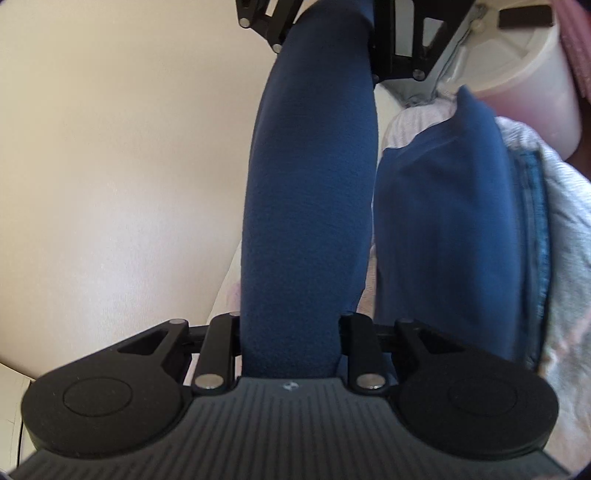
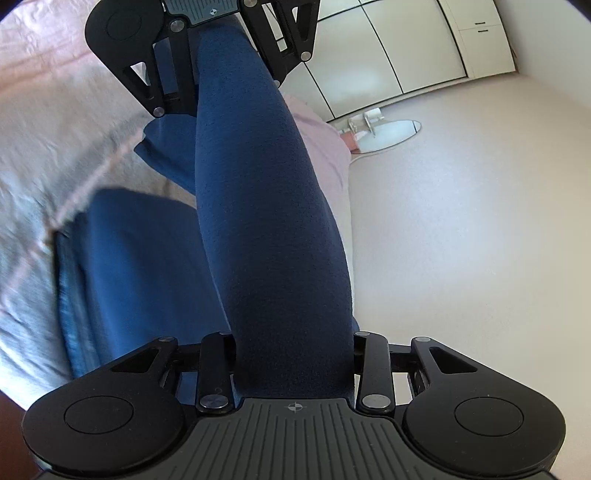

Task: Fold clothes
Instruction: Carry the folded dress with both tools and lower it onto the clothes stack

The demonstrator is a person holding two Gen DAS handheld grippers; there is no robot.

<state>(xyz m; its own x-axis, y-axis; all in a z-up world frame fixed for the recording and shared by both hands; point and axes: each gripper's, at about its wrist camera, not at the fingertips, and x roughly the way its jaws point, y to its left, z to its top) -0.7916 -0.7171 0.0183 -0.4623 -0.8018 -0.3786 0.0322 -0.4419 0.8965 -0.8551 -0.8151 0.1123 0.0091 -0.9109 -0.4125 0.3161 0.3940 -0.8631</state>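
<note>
A dark blue fleece garment is stretched taut between my two grippers, which face each other. My left gripper is shut on one end of it; the fingers are hidden under the cloth. My right gripper is shut on the other end of the same garment. Each view shows the other gripper at the top, the right gripper in the left wrist view and the left gripper in the right wrist view. The rest of the blue garment hangs down onto the bed; it also shows in the right wrist view.
A bed with a light grey and pink cover lies below, with blue denim at the garment's edge. A white lidded bucket stands beyond. White cabinet doors and a pale floor with a round object are to the right.
</note>
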